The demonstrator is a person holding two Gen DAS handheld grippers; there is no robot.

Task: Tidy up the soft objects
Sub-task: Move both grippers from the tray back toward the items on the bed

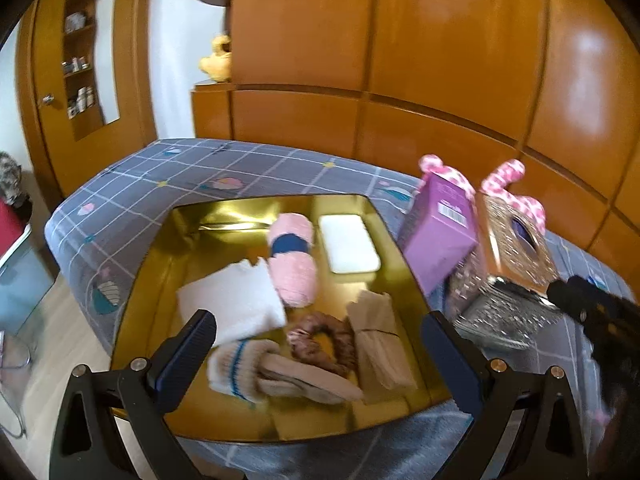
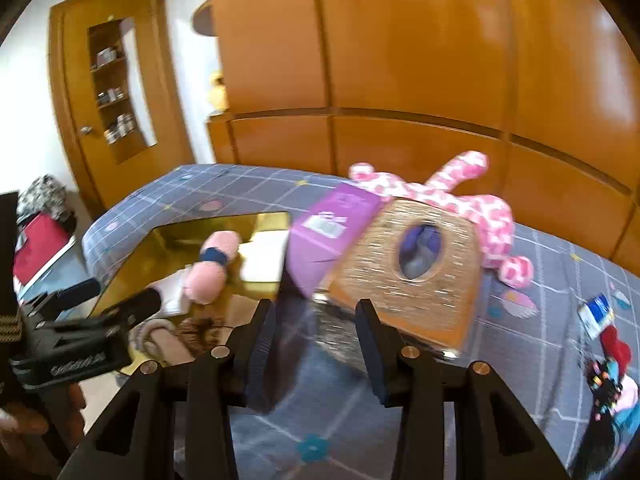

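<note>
A gold tray lies on the bed. In it are a pink yarn ball with a blue band, a white cloth, a white pad, a beige sock, a brown scrunchie and a folded beige cloth. My left gripper is open, hovering over the tray's near side. My right gripper is shut on the glittery tissue box, tilted above the bed. A purple box leans beside it, and a pink spotted plush lies behind.
The bed has a grey checked sheet, with a wooden wardrobe behind. Small items, a blue-white pack and a red-black toy, lie at the right. Floor and a red box are to the left.
</note>
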